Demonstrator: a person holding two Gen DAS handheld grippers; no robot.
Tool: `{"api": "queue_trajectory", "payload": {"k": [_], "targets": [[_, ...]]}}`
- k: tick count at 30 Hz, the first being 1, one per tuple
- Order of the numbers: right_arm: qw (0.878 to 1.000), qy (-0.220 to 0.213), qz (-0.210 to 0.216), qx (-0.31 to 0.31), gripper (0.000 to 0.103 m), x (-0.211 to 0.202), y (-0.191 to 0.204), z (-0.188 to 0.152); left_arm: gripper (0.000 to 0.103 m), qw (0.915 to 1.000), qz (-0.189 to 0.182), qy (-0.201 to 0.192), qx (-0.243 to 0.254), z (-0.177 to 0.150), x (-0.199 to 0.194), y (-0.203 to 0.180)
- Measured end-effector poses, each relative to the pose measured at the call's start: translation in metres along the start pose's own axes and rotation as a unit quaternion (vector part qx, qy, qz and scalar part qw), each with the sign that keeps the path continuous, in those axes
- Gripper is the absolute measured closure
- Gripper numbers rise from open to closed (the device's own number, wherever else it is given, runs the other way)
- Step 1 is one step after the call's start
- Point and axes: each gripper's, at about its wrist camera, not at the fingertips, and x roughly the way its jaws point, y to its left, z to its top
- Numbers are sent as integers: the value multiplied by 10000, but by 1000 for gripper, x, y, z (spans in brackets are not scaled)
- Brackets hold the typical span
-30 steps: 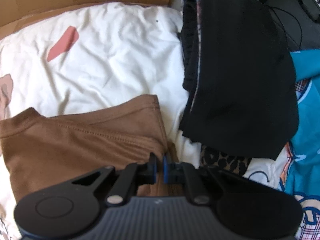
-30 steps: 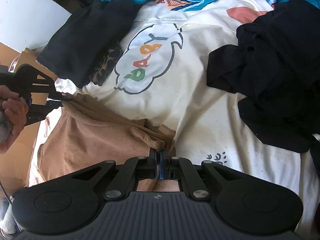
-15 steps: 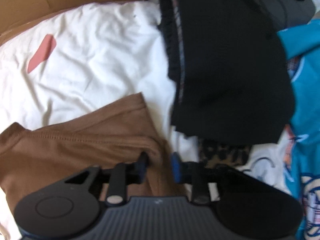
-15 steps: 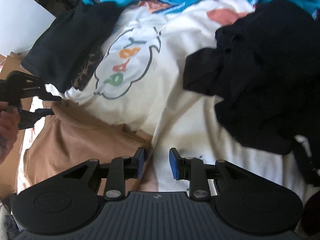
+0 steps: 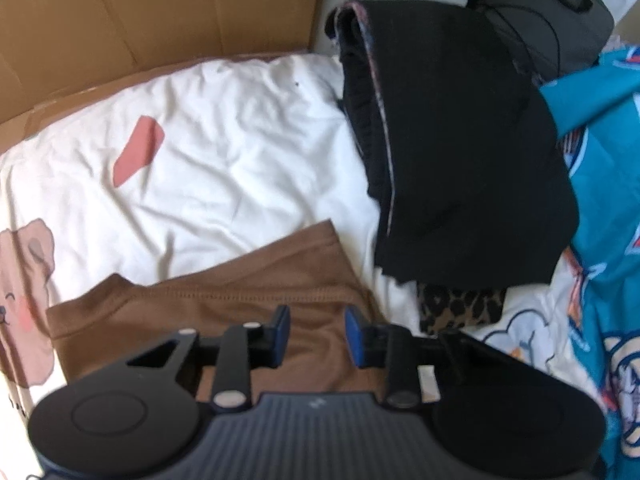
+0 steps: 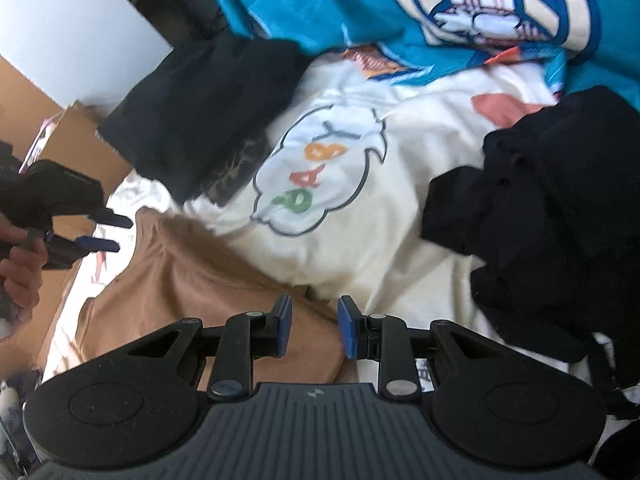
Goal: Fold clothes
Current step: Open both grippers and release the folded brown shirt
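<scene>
Cream printed sheet (image 5: 224, 168) covers the work surface, teal cartoon blanket (image 6: 360, 4) bunched along its far side. Cardboard box wall (image 5: 160, 12) borders the sheet on the left-hand side.

Two black piles: a folded black garment (image 5: 460, 140) stacked over a leopard-print piece (image 5: 460, 308), looks like finished items parked clear of the work zone; a crumpled black garment (image 6: 552, 216) off to the right, probably still queued.

Brown T-shirt (image 5: 224, 320) lies flat on the sheet right in front of both tools, hem seam showing, so a fold looks just laid down.

Left gripper (image 5: 316, 336): jaws parted, closing slightly, nothing between them; brown fabric sits below the gap, not pinched. In the right wrist view it hangs off the shirt's far corner.

Right gripper (image 6: 312, 330): jaws parted, empty, hanging over the shirt's near edge where it meets the sheet.

Judgement: both corners released; next step needs a regrip for another fold.
</scene>
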Motion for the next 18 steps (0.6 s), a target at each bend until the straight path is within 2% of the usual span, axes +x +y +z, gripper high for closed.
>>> {"api": "queue_trajectory", "payload": {"k": [5, 10, 16, 17, 18], "targets": [[9997, 215, -82, -5, 76, 17, -3, -8, 72, 9999, 33, 132, 74, 0, 32, -1], [9984, 402, -391, -78, 76, 32, -9, -12, 72, 9995, 162, 242, 136, -1, 61, -3], [9976, 460, -485, 151, 75, 33, -15, -13, 70, 9989, 335, 275, 175, 3, 60, -9], [9977, 451, -495, 129, 75, 30, -12, -12, 63, 9988, 358, 273, 194, 3, 55, -8], [9979, 436, -480, 91, 75, 27, -9, -11, 49, 9987, 386, 264, 203, 3, 49, -8]]}}
